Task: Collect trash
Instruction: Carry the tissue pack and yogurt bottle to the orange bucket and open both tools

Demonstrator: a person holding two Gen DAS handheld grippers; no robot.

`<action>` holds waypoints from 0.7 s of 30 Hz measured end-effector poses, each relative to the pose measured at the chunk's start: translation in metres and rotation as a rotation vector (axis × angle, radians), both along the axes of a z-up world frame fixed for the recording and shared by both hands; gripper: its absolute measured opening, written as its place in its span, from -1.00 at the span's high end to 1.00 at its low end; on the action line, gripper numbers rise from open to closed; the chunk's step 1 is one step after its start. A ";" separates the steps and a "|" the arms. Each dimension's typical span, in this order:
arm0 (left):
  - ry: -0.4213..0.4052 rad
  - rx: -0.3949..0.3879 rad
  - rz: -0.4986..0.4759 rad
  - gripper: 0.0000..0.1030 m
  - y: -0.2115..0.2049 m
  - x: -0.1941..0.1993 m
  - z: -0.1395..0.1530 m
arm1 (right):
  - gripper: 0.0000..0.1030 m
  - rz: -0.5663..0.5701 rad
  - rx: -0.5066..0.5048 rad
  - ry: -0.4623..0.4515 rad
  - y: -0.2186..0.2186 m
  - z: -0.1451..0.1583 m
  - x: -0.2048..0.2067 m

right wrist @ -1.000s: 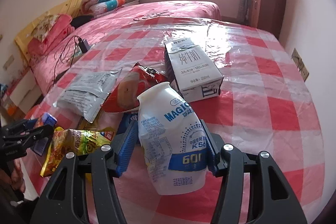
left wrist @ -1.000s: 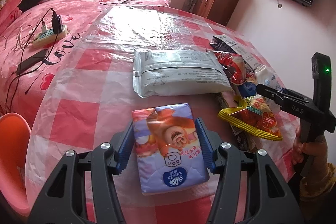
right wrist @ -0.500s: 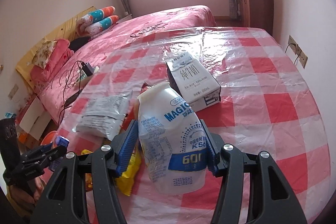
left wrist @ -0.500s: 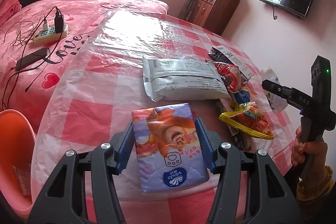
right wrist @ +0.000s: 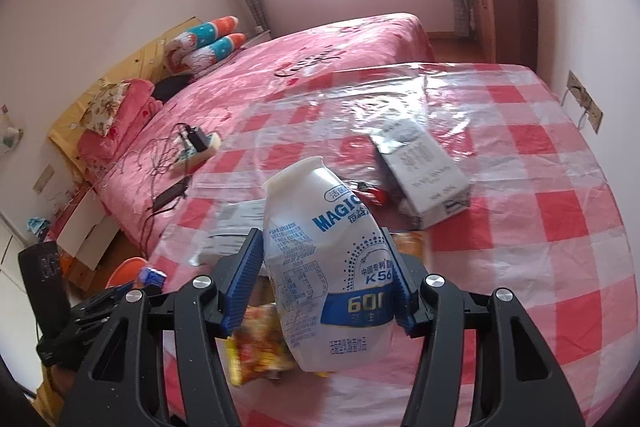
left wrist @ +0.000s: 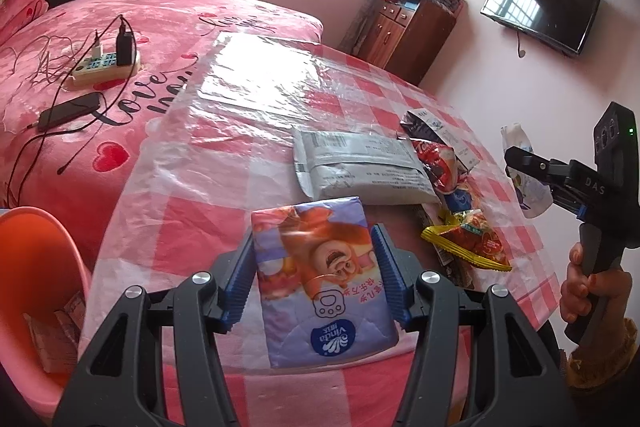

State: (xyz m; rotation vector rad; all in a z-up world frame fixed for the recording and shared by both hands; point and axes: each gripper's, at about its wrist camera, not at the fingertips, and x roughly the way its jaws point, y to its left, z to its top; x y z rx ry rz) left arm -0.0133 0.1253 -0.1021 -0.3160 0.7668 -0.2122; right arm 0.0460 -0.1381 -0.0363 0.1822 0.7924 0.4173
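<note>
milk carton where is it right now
In the right wrist view the milk carton lies on its side on the checked table, up and right of the white drink bottle clamped in the right tool.

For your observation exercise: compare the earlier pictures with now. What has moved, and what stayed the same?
The right tongs have lifted the white bottle clear of the table; the left tongs carried the tissue pack toward the orange bin. Both grips are unchanged; the remaining wrappers stayed put.
</note>
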 end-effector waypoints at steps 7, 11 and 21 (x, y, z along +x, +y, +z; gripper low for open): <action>-0.017 -0.012 0.068 -0.11 0.029 -0.009 0.005 | -0.13 0.112 0.008 -0.011 0.048 0.014 -0.004; -0.022 -0.008 0.119 -0.11 0.052 -0.018 0.007 | -0.13 0.197 0.001 -0.021 0.086 0.020 -0.009; 0.013 0.039 0.308 -0.11 0.128 -0.055 -0.002 | -0.13 0.453 0.042 0.026 0.197 0.018 -0.018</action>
